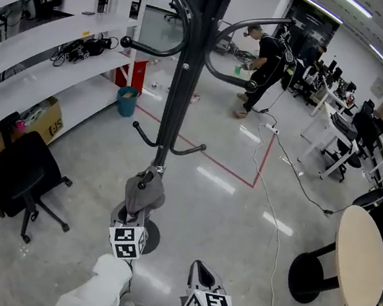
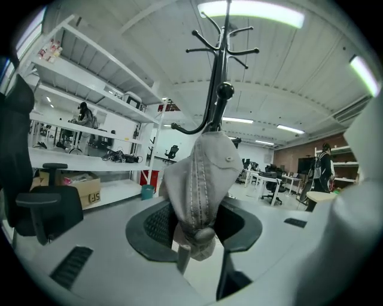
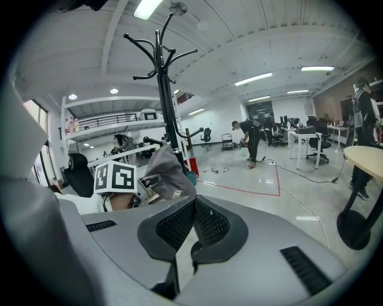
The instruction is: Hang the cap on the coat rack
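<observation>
My left gripper (image 2: 194, 224) holds its jaws apart, the grey cap (image 2: 200, 173) hanging between them, seemingly loose from both pads. At 12 o'clock the cap hangs from a low hook (image 2: 190, 129) of the coat rack (image 2: 220, 95). My right gripper (image 3: 192, 222) is closed and empty, the cap at its 11 o'clock.

Cap (image 2: 197, 179) is grey with paler stitch lines, and the coat rack (image 1: 194, 54) is all black. Marker cubes (image 1: 127, 241) are white with black square patterns. Floor (image 1: 202, 216) is glossy pale grey with red tape lines (image 1: 225, 168). Bin (image 1: 126, 100) is teal, round table (image 1: 360, 259) is beige.
</observation>
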The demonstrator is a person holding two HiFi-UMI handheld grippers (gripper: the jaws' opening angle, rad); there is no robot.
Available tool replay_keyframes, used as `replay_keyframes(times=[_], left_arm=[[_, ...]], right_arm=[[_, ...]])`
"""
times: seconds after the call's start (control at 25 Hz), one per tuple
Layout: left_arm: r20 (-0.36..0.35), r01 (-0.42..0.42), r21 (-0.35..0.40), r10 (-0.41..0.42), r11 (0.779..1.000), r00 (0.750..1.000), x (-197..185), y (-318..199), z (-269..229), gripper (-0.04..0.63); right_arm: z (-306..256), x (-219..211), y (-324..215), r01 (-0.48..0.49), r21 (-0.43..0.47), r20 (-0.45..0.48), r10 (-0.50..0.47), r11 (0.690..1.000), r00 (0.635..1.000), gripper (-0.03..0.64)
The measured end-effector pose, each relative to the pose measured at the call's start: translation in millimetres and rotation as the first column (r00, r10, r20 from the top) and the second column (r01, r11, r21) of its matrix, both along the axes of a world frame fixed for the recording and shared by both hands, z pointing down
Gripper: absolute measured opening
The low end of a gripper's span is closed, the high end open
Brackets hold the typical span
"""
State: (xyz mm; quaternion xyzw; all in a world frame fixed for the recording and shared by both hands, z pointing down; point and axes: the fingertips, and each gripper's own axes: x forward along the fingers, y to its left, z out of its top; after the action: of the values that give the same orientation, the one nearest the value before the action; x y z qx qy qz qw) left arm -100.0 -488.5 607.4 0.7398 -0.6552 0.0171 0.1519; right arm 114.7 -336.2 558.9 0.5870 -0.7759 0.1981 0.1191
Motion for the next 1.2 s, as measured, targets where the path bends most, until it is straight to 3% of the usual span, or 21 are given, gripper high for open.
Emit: replay_keyframes(times=[0.16, 0.32, 0.84, 1.0, 1.2], left_arm=[[0.009, 0.004, 0.022, -0.004, 1.0, 1.0, -0.4, 7.9, 0.1, 0.17], [0.002, -0.006, 0.031, 0.006, 1.0, 1.0, 0.7, 26.3, -0.6, 0.18], [-0.149, -0.006, 0.168, 0.031, 0.986, 0.988, 6.7, 112.8, -72.8, 0.179], [-0.19, -0.011, 0.176, 0.045, 0.984, 0.981, 10.1, 135.4, -92.5, 0.179], [-0.18, -0.026, 0.16, 0.055, 0.987, 0.982, 17.7, 164.1, -100.0, 0.174]], right_arm=[[1.4, -1.1, 4.2, 0.011, 0.0, 0.002, -0.011, 1.0, 1.0, 0.009], [0.4, -4.9, 6.3, 0.025, 0.005, 0.003, -0.025, 1.0, 1.0, 0.01], [2.6, -45.4, 3.6, 0.147, 0.024, 0.02, -0.147, 0.989, 0.989, 0.011], [-1.7, -58.6, 4.8, 0.189, 0.043, 0.029, -0.19, 0.981, 0.981, 0.01], [-6.5, -78.3, 12.2, 0.258, 0.064, 0.044, -0.261, 0.964, 0.964, 0.01]])
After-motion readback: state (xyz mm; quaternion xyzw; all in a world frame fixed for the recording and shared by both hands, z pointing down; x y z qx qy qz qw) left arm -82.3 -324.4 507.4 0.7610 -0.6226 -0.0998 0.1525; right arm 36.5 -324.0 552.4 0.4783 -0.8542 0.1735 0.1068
